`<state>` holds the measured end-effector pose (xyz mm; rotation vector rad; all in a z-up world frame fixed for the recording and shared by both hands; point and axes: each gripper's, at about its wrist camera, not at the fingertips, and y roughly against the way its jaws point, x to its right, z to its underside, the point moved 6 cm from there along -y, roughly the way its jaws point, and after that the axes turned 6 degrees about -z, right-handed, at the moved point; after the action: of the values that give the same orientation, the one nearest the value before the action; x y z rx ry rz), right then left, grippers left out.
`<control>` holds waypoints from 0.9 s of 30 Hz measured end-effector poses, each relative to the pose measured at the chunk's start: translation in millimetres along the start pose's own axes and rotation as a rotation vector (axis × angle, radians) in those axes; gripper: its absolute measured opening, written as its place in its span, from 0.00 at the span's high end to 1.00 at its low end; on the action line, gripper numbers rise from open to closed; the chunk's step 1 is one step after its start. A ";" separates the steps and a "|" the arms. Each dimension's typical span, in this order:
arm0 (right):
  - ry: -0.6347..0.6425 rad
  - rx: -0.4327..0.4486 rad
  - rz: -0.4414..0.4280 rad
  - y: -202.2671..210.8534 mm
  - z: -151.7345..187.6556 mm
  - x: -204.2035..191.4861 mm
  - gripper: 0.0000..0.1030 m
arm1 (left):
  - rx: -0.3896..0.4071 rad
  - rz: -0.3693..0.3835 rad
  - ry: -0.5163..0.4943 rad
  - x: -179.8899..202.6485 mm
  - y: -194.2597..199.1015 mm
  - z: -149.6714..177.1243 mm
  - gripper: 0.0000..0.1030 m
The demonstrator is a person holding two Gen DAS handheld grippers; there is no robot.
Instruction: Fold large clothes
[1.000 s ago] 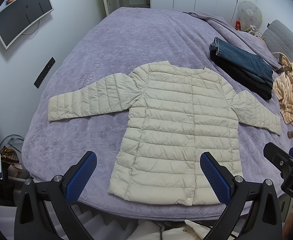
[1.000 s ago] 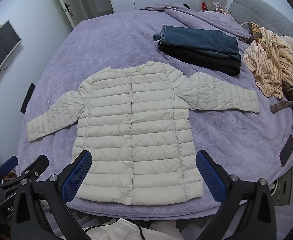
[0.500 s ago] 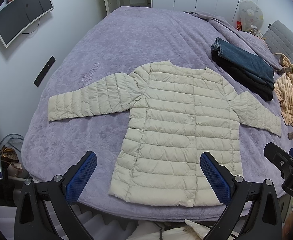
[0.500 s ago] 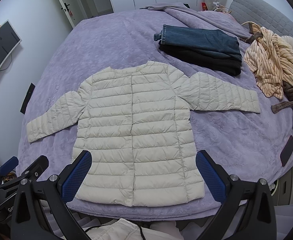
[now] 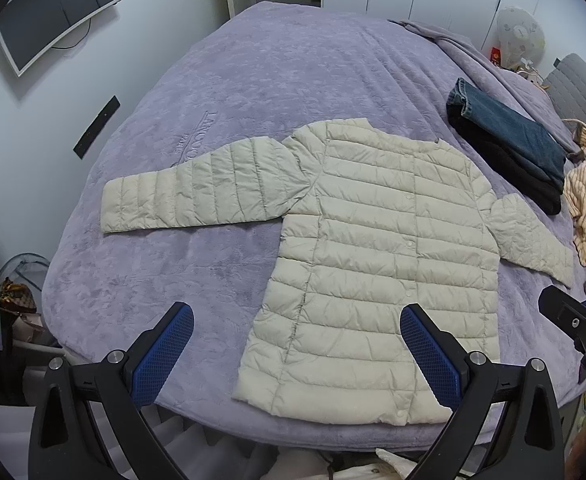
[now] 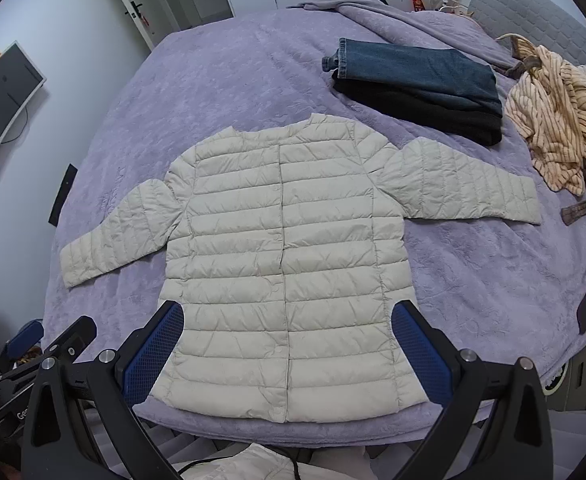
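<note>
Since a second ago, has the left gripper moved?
Yes. The left gripper swung a little leftward: the wall TV and jacket sit farther right in its view.

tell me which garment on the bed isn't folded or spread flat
The striped cream-and-tan garment, crumpled near the headboard; the puffer jacket lies spread flat, the jeans are folded.

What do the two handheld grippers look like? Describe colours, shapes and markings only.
The left gripper and right gripper match: black angular plastic frames with triangular cut-outs, silver round bolts at the joints, and two long fingers faced with blue dimpled pads. White lettering marks the body, too cropped to read. No cables or sleeves show.
</note>
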<state>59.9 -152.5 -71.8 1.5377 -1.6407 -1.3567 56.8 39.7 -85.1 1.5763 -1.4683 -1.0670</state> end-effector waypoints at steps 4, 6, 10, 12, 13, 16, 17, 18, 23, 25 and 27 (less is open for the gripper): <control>0.016 -0.053 -0.048 -23.8 -2.2 -14.2 0.00 | -0.029 0.014 0.027 -18.8 -20.4 -5.9 0.00; 0.032 -0.091 -0.073 -39.7 -2.4 -24.1 0.00 | -0.040 0.012 0.041 -29.6 -32.1 -8.7 0.00; 0.078 -0.151 -0.075 -70.5 -2.0 -44.8 0.00 | -0.056 -0.026 0.092 -54.9 -60.3 -11.3 0.00; 0.087 -0.168 -0.075 -86.4 -3.3 -53.5 0.00 | -0.073 -0.030 0.115 -67.1 -78.4 -12.4 0.00; 0.090 -0.177 -0.081 -95.2 -4.2 -56.6 0.00 | -0.081 -0.024 0.124 -73.6 -88.1 -13.3 0.00; 0.090 -0.186 -0.084 -121.0 -9.5 -66.5 0.00 | -0.096 0.003 0.159 -91.9 -115.3 -14.6 0.00; 0.095 -0.180 -0.084 -129.5 -11.9 -70.2 0.00 | -0.100 0.012 0.174 -97.7 -124.3 -14.5 0.00; 0.104 -0.176 -0.083 -139.0 -14.7 -73.8 0.00 | -0.106 0.017 0.190 -103.4 -133.9 -14.6 0.00; 0.133 -0.182 -0.096 -187.6 -26.5 -91.0 0.17 | -0.135 0.019 0.262 -131.6 -180.8 -14.8 0.00; 0.134 -0.190 -0.103 -206.0 -30.2 -97.0 0.22 | -0.144 0.031 0.298 -143.3 -198.9 -16.5 0.00; 0.133 -0.194 -0.110 -223.5 -33.7 -104.4 0.28 | -0.144 0.038 0.334 -155.0 -214.2 -19.3 0.00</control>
<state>209.3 -33.8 -231.8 1.5854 -1.3210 -1.3933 158.7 212.9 -258.1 1.5313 -1.1661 -0.8210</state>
